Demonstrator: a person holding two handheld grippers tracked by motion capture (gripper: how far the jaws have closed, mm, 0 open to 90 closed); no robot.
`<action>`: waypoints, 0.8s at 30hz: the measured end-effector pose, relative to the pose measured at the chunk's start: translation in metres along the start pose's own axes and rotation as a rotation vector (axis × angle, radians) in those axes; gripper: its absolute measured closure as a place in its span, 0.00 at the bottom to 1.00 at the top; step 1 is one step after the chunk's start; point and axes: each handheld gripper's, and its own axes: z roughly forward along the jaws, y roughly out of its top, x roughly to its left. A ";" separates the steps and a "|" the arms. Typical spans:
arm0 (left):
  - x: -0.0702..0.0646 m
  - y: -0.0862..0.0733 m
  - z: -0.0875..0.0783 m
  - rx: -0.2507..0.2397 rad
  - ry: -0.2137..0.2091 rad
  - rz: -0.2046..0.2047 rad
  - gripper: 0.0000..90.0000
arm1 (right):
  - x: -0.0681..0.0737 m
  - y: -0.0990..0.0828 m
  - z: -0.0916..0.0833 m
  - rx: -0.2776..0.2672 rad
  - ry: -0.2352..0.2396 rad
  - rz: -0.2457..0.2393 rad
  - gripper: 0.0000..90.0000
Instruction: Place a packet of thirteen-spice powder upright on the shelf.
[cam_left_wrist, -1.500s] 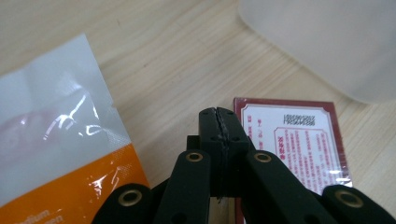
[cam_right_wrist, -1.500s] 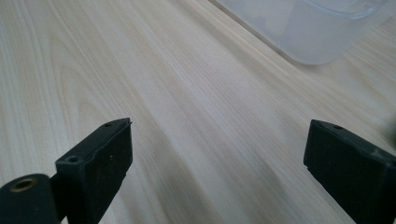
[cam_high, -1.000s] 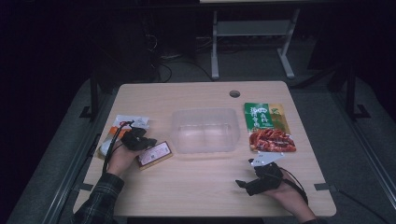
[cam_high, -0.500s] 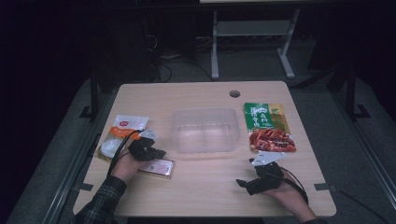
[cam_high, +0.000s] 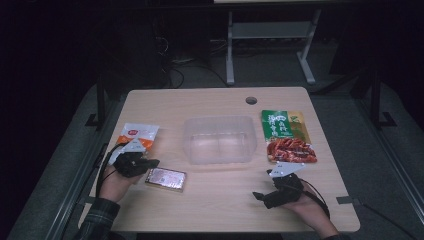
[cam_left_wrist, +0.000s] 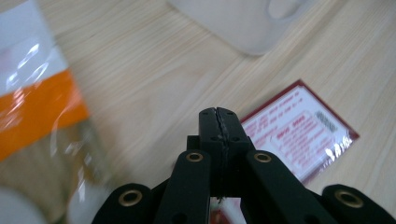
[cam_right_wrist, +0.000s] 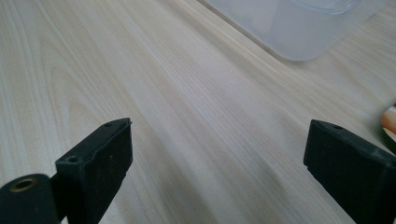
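A small red-and-white packet lies flat on the wooden table, near its front left. My left gripper hovers just left of the packet. Its jaws are shut tight with nothing between them. An orange-and-white pouch lies behind and to the left of that hand. My right gripper rests low at the front right, jaws wide open over bare wood and holding nothing.
A clear plastic tub stands mid-table. To its right lie a green packet and a red snack packet. There is a cable hole at the back, and black cables trail off both grippers.
The red-and-white packet went from tilted at the left gripper's tip to flat, nearer the front edge. The left gripper then drew back to the left. The right hand stayed still.
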 end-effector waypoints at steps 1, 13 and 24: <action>0.000 -0.004 -0.003 -0.005 0.006 -0.012 1.00 | 0.000 0.000 0.000 0.000 0.001 0.000 0.08; 0.006 -0.024 -0.003 0.071 0.010 -0.065 1.00 | 0.000 0.000 0.001 0.005 0.001 -0.007 0.08; -0.003 -0.020 0.010 0.075 -0.054 -0.036 1.00 | 0.001 0.000 0.000 0.006 0.006 -0.022 0.08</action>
